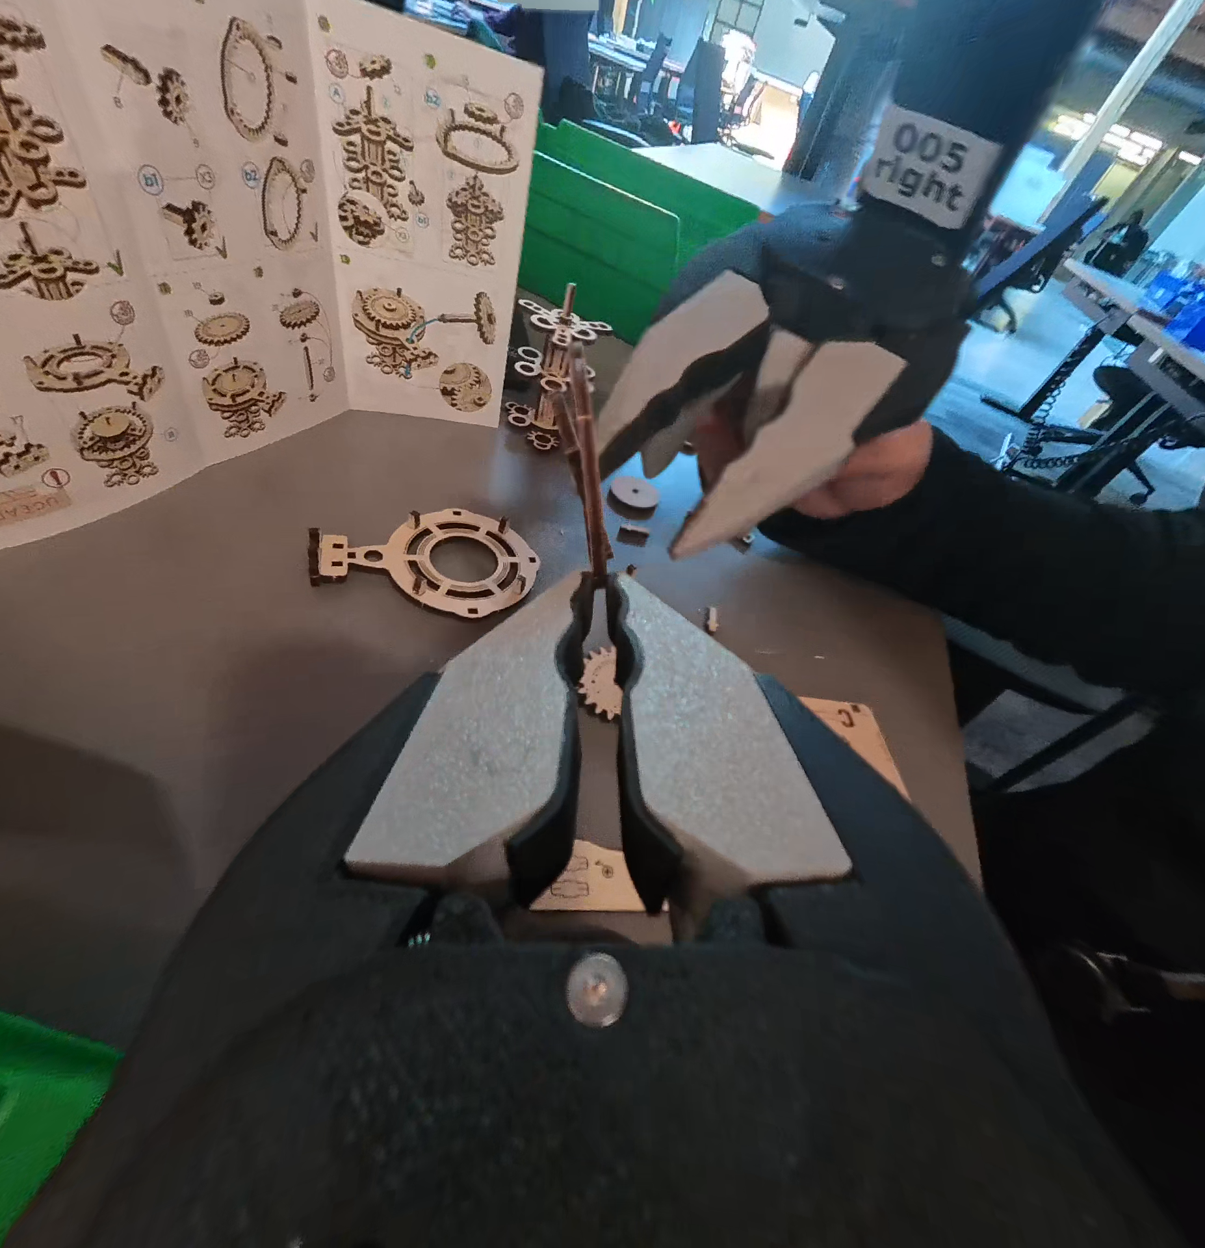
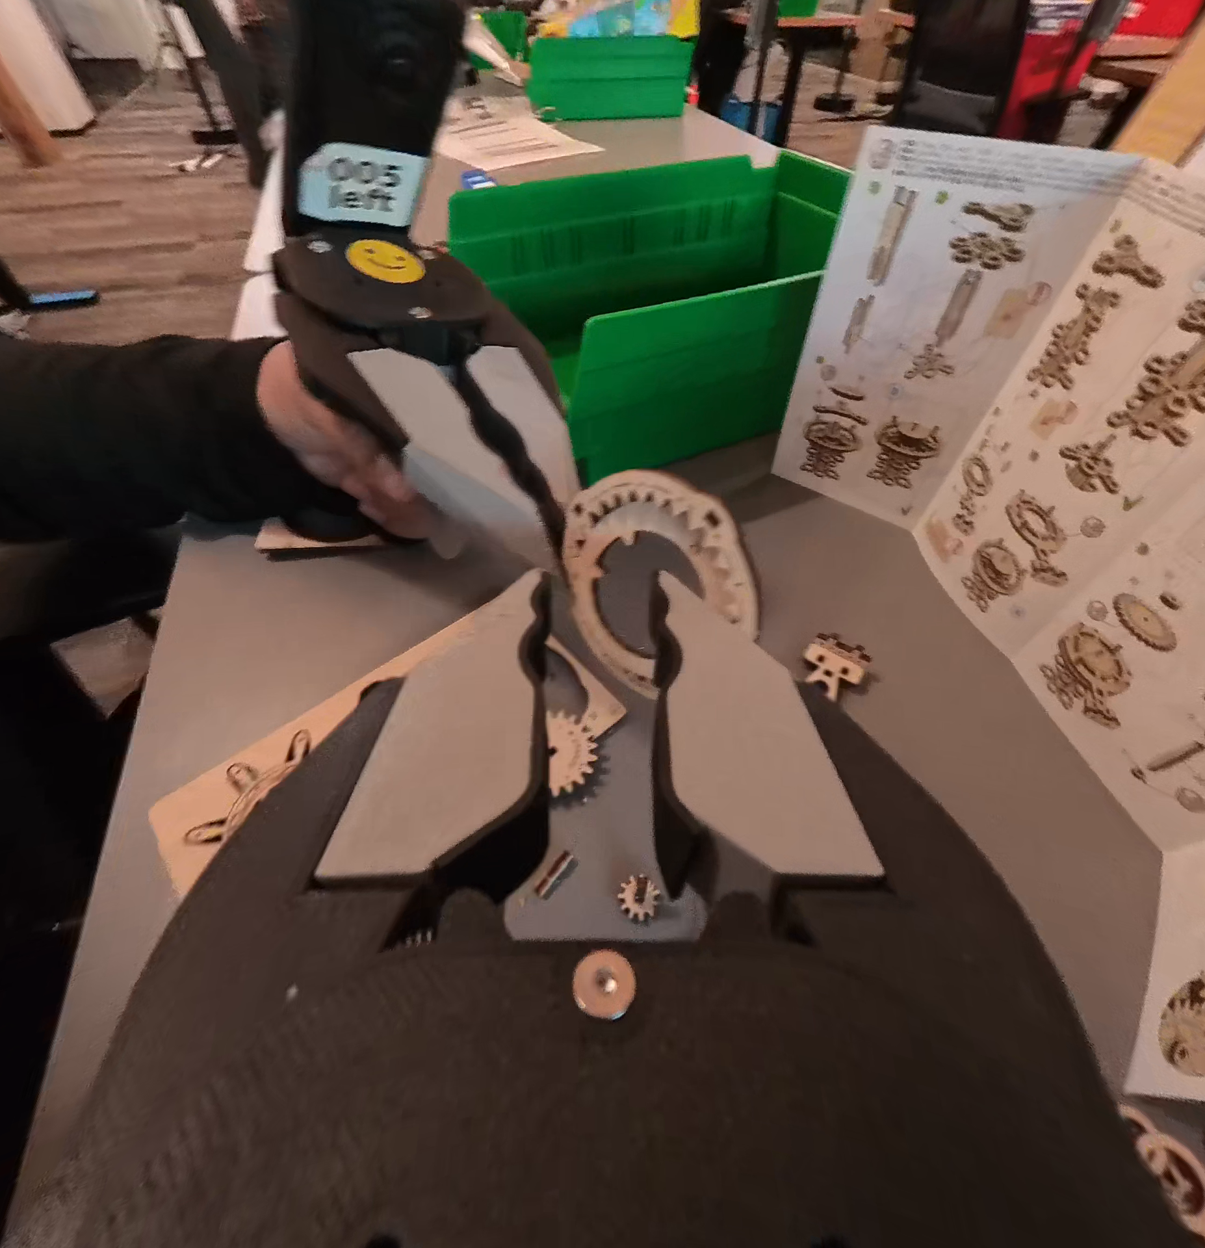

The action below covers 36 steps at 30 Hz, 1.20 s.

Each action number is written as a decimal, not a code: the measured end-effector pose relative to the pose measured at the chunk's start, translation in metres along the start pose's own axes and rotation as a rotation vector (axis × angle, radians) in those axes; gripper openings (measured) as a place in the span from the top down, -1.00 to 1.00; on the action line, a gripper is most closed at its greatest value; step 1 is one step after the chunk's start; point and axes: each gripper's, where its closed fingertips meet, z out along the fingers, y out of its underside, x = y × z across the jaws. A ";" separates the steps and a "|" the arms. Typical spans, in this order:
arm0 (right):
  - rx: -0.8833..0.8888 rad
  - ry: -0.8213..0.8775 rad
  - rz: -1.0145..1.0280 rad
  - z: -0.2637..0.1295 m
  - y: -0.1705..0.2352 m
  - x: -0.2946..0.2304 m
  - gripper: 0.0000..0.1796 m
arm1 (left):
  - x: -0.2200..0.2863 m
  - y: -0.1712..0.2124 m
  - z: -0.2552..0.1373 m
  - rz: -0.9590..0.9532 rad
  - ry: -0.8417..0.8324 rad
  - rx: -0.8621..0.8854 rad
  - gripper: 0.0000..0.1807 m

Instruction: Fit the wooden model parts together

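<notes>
The left tool [image 1: 598,586] was pinched narrow on the rim of a wooden ring gear [image 2: 660,581], holding it upright and edge-on above the table [image 1: 181,641]. The right tool [image 2: 603,594] stood wide, holding nothing, one finger reaching through the ring's opening. Below its fingers lay a small gear [image 2: 573,753] and a smaller pinion [image 2: 639,897]; ahead and left of the left tool lay a flat ring plate [image 1: 444,560]. The ring looked thin, gripped only at its edge, so a sideways nudge from the right finger could twist it loose or snap it.
</notes>
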 end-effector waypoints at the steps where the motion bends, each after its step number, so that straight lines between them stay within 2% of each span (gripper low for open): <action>1: -0.023 0.011 -0.031 -0.001 0.003 -0.001 0.71 | -0.003 0.000 0.000 -0.029 -0.007 0.000 1.00; 6: -0.130 0.146 -0.203 0.000 0.014 0.006 0.65 | 0.002 -0.002 0.000 -0.160 0.091 0.034 1.00; 10: -0.193 0.139 -0.277 0.009 0.022 -0.003 0.79 | 0.006 0.000 0.002 -0.156 0.110 0.024 1.00; 12: -0.199 0.106 -0.250 0.011 0.024 -0.006 0.86 | 0.006 0.002 0.002 -0.105 0.088 0.011 1.00; 16: -0.183 0.035 -0.137 0.008 0.026 -0.006 0.97 | 0.001 0.007 0.004 0.112 -0.035 -0.042 1.00; 23: -0.188 0.021 -0.091 0.006 0.030 -0.003 0.97 | -0.004 0.009 0.007 0.264 -0.154 -0.081 1.00; 25: -0.073 0.048 -0.085 -0.002 0.009 0.001 0.97 | -0.048 0.023 -0.007 0.427 -0.422 -0.221 1.00; 26: 0.000 0.063 -0.069 -0.010 -0.004 0.004 0.98 | -0.046 0.024 -0.008 0.411 -0.397 -0.215 1.00; 28: 0.019 0.039 -0.023 -0.016 -0.007 0.006 0.98 | -0.005 -0.002 -0.003 0.168 -0.108 0.006 1.00; 29: -0.007 0.037 -0.011 -0.014 -0.001 0.008 0.97 | 0.004 -0.013 -0.004 0.065 -0.022 0.062 1.00; 31: -0.044 0.063 -0.030 -0.009 0.006 0.010 0.97 | -0.001 -0.020 -0.008 0.044 -0.030 0.091 1.00; 34: -0.071 0.045 -0.043 -0.002 0.011 0.005 0.97 | -0.002 -0.014 -0.007 0.019 -0.028 0.078 0.79; 36: -0.094 0.018 -0.062 0.004 0.013 -0.003 0.97 | 0.001 -0.016 -0.004 -0.027 0.015 0.089 0.74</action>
